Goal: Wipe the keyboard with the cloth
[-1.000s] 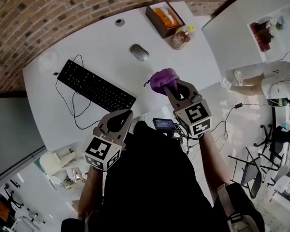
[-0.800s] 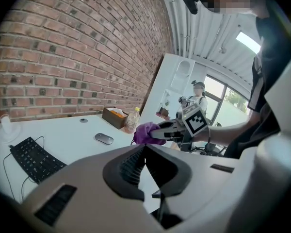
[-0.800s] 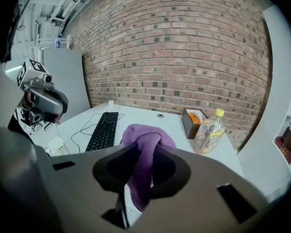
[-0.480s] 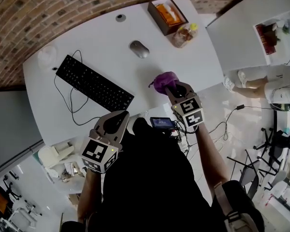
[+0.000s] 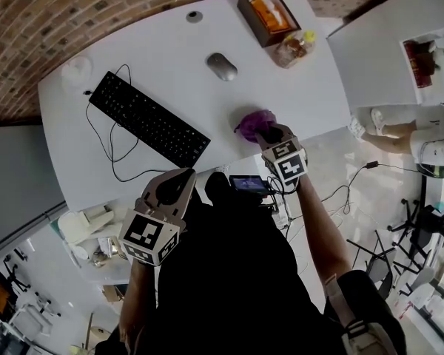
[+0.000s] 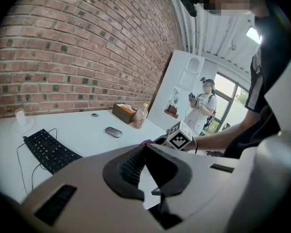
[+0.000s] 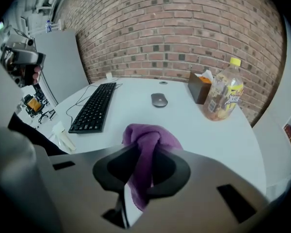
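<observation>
- Right gripper clamps the crumpled purple cloth, bunched as a wiping pad (my reading).
- Left gripper, closed and empty, waits clear of the black corded keyboard.

The cloth is soft, matt purple fabric, crumpled into folds. The keyboard looks like matt black plastic, and the surface is smooth, white and faintly glossy. The left tool and the right tool have matt grey plastic shells with darker ribbed pads inside. The mouse has a smooth grey satin shell, the bottle is clear glossy plastic, the box looks like brown cardboard, and the wall is rough, matt brick.
</observation>
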